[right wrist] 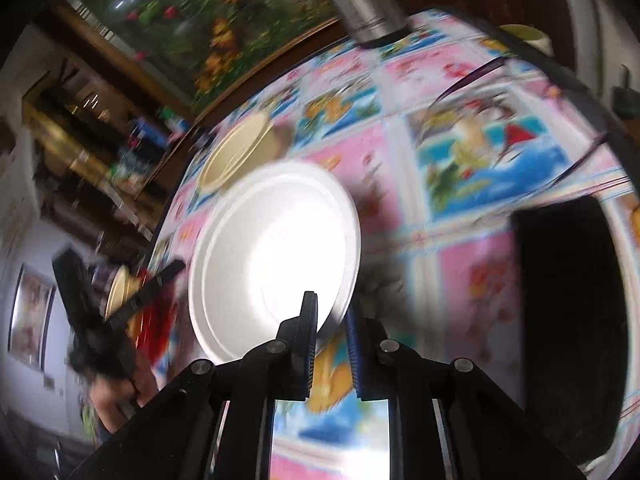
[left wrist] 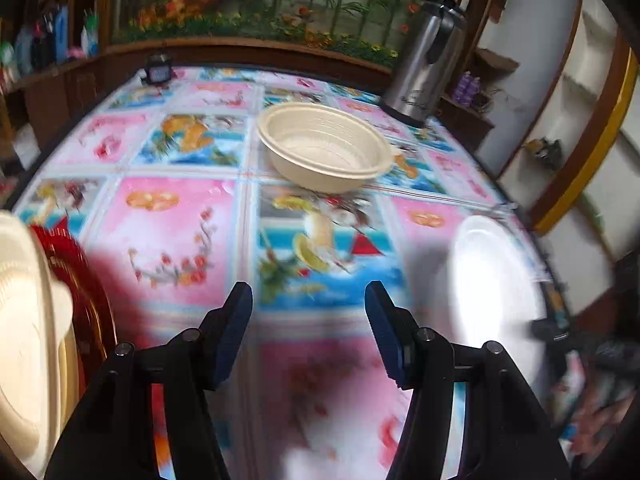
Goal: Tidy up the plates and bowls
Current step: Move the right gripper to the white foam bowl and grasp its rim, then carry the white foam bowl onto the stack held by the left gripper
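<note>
My right gripper (right wrist: 331, 312) is shut on the rim of a white plate (right wrist: 276, 256) and holds it tilted above the table; the same plate shows at the right of the left wrist view (left wrist: 492, 300). My left gripper (left wrist: 308, 300) is open and empty above the colourful tablecloth (left wrist: 180, 232). A cream bowl (left wrist: 324, 146) stands upright further back; it also shows in the right wrist view (right wrist: 236, 152). At the left edge a cream plate (left wrist: 24, 320) lies on a red plate (left wrist: 76, 276).
A steel thermos jug (left wrist: 428, 60) stands at the table's back right. A small black clock (left wrist: 158, 70) sits at the back edge. Shelves with bottles line the left wall. A dark object (right wrist: 568, 320) lies on the table at the right of the right wrist view.
</note>
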